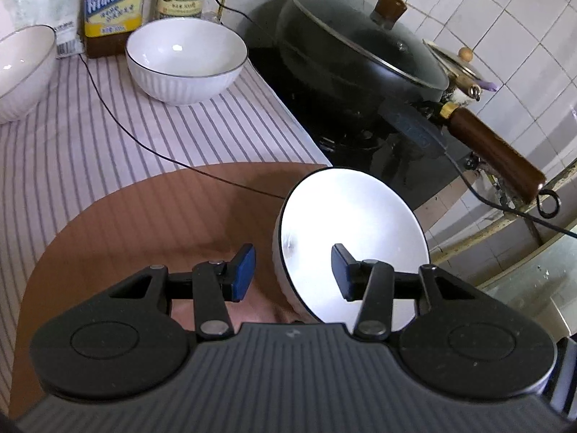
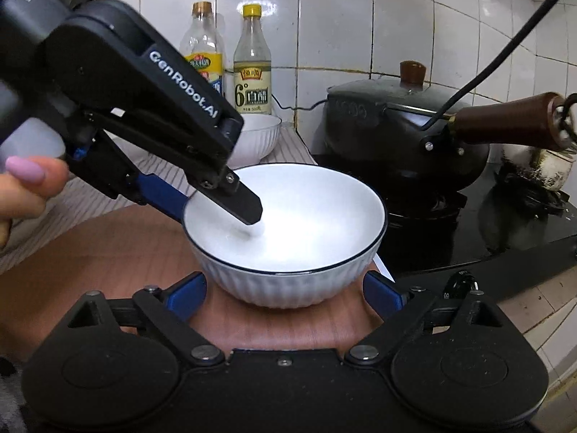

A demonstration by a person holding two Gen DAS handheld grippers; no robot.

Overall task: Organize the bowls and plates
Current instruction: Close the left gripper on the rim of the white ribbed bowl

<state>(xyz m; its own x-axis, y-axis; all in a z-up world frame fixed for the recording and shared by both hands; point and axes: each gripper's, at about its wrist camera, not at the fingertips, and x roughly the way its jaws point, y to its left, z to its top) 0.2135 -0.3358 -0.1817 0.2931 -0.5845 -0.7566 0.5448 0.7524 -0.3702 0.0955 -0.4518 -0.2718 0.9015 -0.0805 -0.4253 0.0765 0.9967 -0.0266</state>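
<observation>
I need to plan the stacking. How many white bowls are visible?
3. One bowl sits on the brown board, one stands before the bottles, one lies at the far left edge, partly cut off.

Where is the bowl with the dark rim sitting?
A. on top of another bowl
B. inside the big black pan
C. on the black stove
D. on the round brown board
D: in the right wrist view the bowl stands upright on the round brown board, beside the black stove and the lidded pan, not on them.
</observation>
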